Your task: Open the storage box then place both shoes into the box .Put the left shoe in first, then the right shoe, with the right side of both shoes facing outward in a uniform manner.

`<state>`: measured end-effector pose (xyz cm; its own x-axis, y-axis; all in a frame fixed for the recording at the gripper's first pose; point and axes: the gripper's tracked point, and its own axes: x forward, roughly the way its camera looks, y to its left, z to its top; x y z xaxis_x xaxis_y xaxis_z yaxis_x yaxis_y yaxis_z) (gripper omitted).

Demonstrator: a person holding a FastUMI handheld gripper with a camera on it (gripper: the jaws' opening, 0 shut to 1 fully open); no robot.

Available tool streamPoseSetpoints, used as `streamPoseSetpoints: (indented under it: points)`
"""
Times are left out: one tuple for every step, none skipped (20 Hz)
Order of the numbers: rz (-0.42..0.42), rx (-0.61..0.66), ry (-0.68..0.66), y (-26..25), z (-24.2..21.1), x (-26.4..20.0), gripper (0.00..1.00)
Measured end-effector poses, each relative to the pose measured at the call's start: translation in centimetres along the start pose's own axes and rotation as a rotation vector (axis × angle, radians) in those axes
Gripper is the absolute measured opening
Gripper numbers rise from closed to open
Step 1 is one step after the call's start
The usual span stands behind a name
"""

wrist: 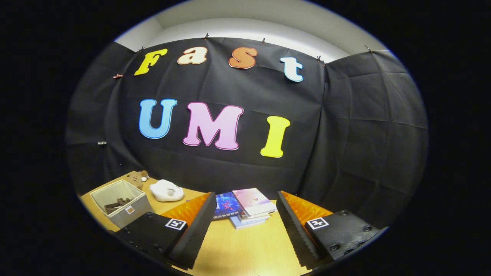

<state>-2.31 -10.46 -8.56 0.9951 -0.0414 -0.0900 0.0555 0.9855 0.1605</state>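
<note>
Wooden table point(245, 249), bare between spread fingers of gripper point(245, 234), holding nothing. Book stack point(249, 209) just ahead. Grey bin point(121, 205), lidless, dark bits inside, beside one finger. White plush point(167, 190), brown toy point(136, 178) beyond. Storage box, shoes: unseen; step undetermined; locating them likely needed.

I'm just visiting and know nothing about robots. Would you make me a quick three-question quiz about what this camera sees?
1. True or false: the gripper is holding something.
2. What lies on the table just beyond the fingers? A) stack of books B) kettle C) plate
3. Fill in: the white plush toy sits beside the grey fabric ____.

Key:
1. False; the fingers are apart with nothing between them.
2. A, the stack of books.
3. bin, open-topped with something brown inside.
</note>
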Motion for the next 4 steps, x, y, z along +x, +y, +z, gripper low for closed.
streamPoseSetpoints:
  points:
    - [-0.006, -0.01, -0.005, -0.39, 0.05, 0.0, 0.98]
    - [-0.009, -0.012, -0.009, -0.63, 0.17, 0.03, 0.98]
    - [-0.008, -0.009, -0.007, -0.72, 0.19, 0.01, 0.97]
    - [-0.007, -0.001, -0.008, -0.74, 0.19, 0.17, 0.97]
